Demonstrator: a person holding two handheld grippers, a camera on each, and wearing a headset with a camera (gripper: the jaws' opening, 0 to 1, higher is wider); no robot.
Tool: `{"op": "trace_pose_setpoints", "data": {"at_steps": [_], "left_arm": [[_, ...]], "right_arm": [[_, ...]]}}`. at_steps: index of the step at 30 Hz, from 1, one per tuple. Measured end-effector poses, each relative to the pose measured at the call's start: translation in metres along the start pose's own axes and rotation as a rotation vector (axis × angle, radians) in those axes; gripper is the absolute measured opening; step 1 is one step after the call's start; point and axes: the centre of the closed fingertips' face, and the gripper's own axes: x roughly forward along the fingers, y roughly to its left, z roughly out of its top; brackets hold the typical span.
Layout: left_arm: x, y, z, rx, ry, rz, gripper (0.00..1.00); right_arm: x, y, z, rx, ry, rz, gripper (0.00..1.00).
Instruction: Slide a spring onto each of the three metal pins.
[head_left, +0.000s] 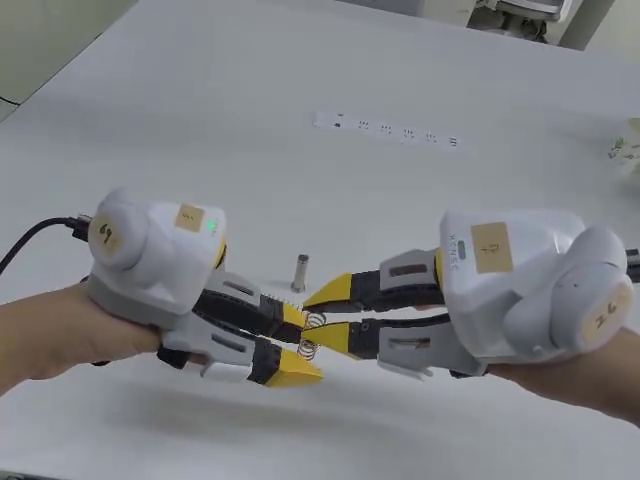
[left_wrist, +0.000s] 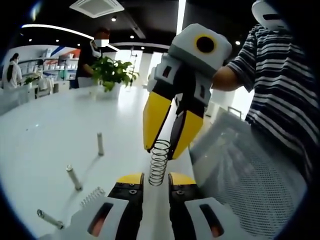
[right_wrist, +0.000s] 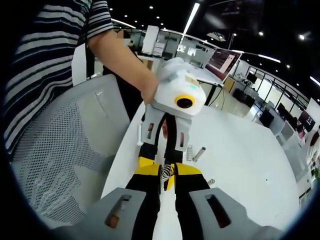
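Pinching one end of a spring (left_wrist: 159, 162) above the counter (left_wrist: 45, 135): right gripper (left_wrist: 164, 151) fingers. Left gripper (left_wrist: 156, 179) fingers narrowly flank the other end; grip unclear. On counter: pins (left_wrist: 100, 144), loose spring (left_wrist: 92, 196). Mesh chair (left_wrist: 235, 165) alongside.

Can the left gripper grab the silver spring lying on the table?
Probably not yet: the left gripper looks shut on another coiled metal spring, which the right gripper also grips; the loose spring lies aside.

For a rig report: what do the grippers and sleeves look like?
The left gripper and right gripper have rounded white housings with tan stickers and black jaws tipped yellow. A black cable leaves the left one. The sleeve is short and striped.
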Motion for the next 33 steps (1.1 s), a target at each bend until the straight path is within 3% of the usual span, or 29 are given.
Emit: {"op": "trace_pose_setpoints", "data": {"at_steps": [18,25,33], "left_arm": [[-0.030,0.011,-0.013,-0.080,-0.001,0.084,0.22],[-0.042,0.018,-0.017,-0.109,-0.011,0.126,0.30],[-0.065,0.031,-0.027,-0.144,-0.028,0.216,0.45]], "right_arm": [[0.000,-0.006,0.001,-0.028,0.002,-0.028,0.07],[0.000,-0.008,0.000,-0.039,0.009,-0.037,0.07],[-0.003,-0.016,-0.003,-0.041,0.014,-0.073,0.07]]}}
